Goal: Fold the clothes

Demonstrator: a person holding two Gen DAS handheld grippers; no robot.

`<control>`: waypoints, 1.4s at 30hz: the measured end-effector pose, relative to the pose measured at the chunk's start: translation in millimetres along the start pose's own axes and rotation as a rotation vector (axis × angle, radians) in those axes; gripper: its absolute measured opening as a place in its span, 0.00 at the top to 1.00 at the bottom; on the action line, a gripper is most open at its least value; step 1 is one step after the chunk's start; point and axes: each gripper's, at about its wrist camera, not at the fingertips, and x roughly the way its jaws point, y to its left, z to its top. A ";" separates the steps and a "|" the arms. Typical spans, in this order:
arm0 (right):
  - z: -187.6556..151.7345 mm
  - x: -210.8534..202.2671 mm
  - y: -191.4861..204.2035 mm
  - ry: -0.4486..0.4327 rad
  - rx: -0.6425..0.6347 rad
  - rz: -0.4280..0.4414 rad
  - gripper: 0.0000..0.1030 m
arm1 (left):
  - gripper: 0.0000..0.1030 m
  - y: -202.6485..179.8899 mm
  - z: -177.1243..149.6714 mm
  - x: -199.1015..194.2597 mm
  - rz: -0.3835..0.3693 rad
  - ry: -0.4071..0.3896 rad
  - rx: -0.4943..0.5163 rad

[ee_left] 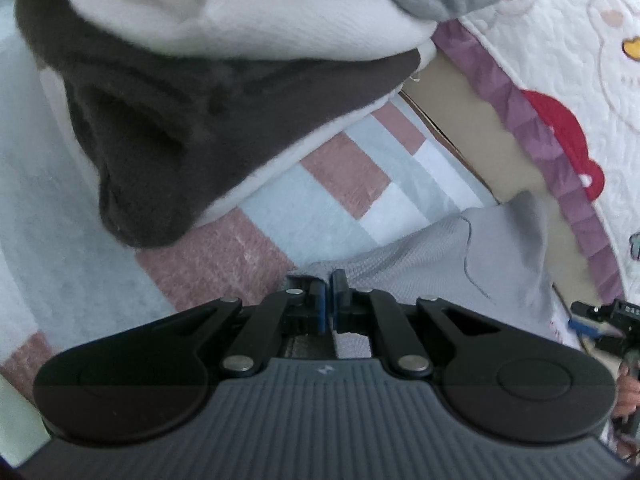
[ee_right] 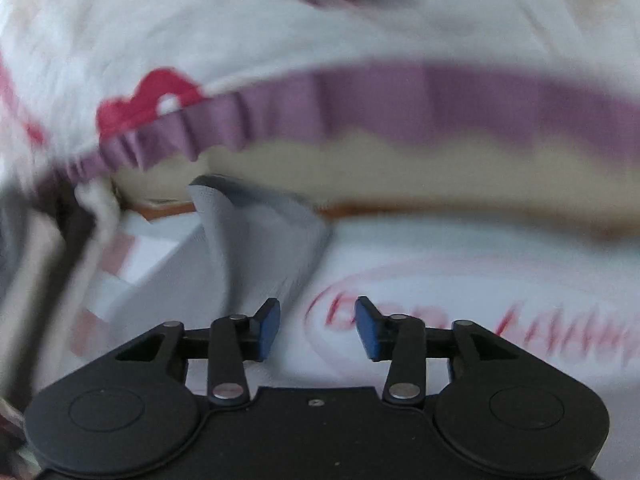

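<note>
My left gripper (ee_left: 330, 280) is shut on a light grey waffle-knit garment (ee_left: 460, 248), which drapes to the right of the jaws over a checked rug. The same grey garment (ee_right: 256, 236) hangs in front of my right gripper (ee_right: 318, 322), a little to its left. My right gripper is open and empty, and it shows at the right edge of the left wrist view (ee_left: 600, 320). A stack of folded clothes, white (ee_left: 240, 12) over dark grey (ee_left: 168, 136), lies at the upper left.
A pink, blue and white checked rug (ee_left: 352, 176) covers the floor. A bed with a white printed quilt (ee_left: 580, 40) and purple ruffle (ee_left: 532, 128) stands to the right, with a beige base (ee_left: 472, 120) below. The right wrist view is motion blurred.
</note>
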 end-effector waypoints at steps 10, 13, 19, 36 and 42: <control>-4.6 51.8 67.9 -0.091 -0.241 -0.262 0.96 | 0.96 -18.4 -6.7 -4.1 0.073 -0.047 0.146; 1.4 19.6 67.5 -0.206 -0.250 -0.244 0.84 | 0.95 -18.1 -6.3 -7.6 0.086 -0.070 0.141; 12.4 -97.1 -3.3 -0.304 -0.163 -0.369 0.66 | 0.95 -16.7 -3.3 -0.5 0.105 -0.045 0.116; -98.7 -241.8 -233.2 -0.372 0.413 -0.279 0.63 | 0.64 -47.1 -34.9 -87.0 0.111 -0.037 0.253; -94.8 -203.3 -235.3 -0.261 0.307 -0.316 0.59 | 0.64 -68.0 -80.6 -82.6 0.037 0.059 0.294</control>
